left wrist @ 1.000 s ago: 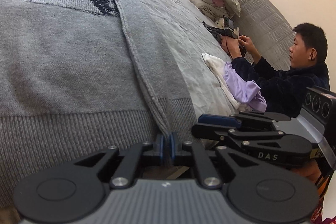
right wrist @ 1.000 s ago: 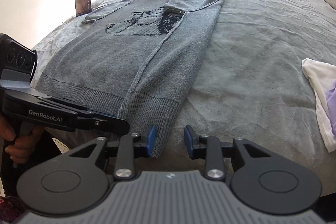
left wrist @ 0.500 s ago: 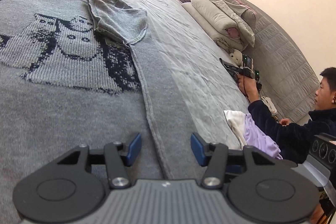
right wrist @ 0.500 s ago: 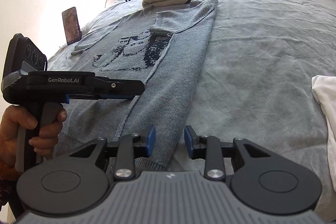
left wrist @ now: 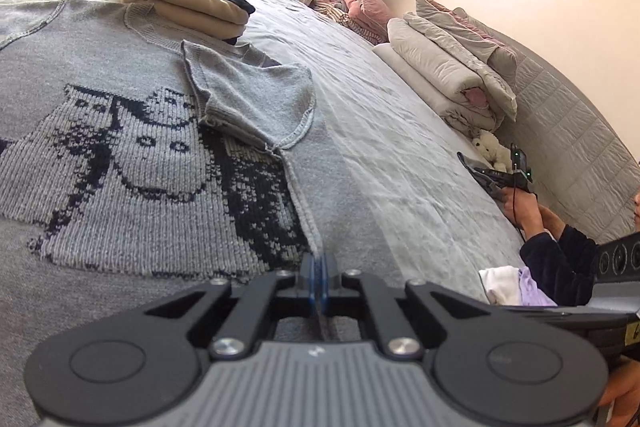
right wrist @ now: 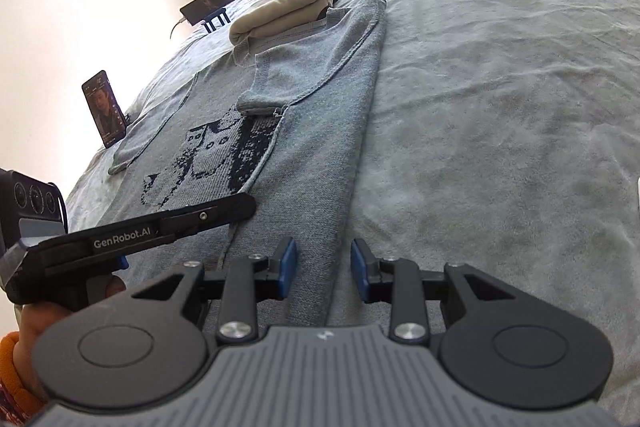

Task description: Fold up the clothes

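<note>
A grey knit sweater [left wrist: 120, 187] with a dark cartoon print lies flat on the bed, its right side and sleeve [left wrist: 256, 99] folded inward. My left gripper [left wrist: 319, 267] is shut on the edge of that folded flap, just below the print. In the right wrist view the left gripper [right wrist: 244, 205] reaches in from the left, its tip on the sweater [right wrist: 312, 115]. My right gripper [right wrist: 323, 273] is open, low over the sweater's outer folded edge, which runs beneath the gap between its blue pads [right wrist: 288, 263].
A folded beige garment [left wrist: 184, 7] lies past the sweater's collar. Two phones on stands [right wrist: 105, 109] [right wrist: 208, 5] stand along the bed's left side. Quilts [left wrist: 448, 67] are stacked at the headboard. Another person's arm [left wrist: 560, 255] and white and lilac clothes [left wrist: 516, 285] are at the right.
My left gripper let go of the hem, moved up the sweater toward the print, opened wide, then shut on the flap's edge. My right gripper moved forward along the outer edge and rolled.
</note>
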The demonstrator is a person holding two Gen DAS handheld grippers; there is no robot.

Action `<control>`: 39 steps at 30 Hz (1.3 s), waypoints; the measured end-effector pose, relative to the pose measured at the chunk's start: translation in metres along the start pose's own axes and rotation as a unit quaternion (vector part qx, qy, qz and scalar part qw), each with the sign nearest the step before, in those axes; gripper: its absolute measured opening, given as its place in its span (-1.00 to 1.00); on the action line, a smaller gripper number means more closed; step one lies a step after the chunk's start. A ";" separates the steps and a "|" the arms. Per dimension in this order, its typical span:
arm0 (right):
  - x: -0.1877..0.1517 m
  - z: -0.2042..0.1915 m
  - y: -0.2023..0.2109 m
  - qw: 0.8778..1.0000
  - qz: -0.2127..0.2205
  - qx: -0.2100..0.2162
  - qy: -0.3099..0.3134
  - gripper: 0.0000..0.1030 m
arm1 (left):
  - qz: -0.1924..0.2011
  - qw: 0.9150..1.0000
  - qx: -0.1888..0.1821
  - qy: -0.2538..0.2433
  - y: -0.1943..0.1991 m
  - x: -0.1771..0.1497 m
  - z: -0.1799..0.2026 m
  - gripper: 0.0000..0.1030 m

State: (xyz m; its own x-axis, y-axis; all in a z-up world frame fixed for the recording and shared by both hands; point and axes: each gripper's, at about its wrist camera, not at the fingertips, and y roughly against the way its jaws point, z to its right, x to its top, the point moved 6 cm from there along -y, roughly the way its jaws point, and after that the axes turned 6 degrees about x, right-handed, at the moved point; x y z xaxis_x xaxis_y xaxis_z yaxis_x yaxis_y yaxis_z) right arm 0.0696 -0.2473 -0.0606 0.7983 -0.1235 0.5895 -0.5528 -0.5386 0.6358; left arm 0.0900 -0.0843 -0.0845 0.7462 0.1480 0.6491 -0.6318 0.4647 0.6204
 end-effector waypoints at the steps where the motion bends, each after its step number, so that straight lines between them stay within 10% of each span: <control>1: 0.001 0.000 -0.001 1.000 0.000 -0.001 -0.001 -0.36 | -0.002 1.000 0.000 -0.001 -0.001 -0.001 -0.002 -0.92; 12: 0.033 -0.011 -0.010 0.996 0.069 -0.019 0.057 -0.36 | 0.035 0.999 -0.018 -0.002 -0.008 0.039 0.003 -0.61; 26: 0.021 -0.010 -0.025 0.995 0.028 -0.051 0.086 -0.36 | -0.019 0.998 0.004 -0.053 -0.011 0.031 -0.008 -0.60; 39: 0.090 -0.029 -0.055 0.991 0.050 -0.039 0.121 -0.35 | 0.053 0.998 0.018 -0.036 -0.020 0.103 -0.022 -0.50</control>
State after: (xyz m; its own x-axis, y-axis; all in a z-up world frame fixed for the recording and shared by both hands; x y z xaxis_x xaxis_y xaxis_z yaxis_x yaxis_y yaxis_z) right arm 0.1646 -0.2044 -0.0281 0.6635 0.0358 0.7473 -0.6504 -0.4662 0.5998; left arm 0.1844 -0.0591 -0.0398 0.6583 0.1318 0.7411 -0.7147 0.4184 0.5605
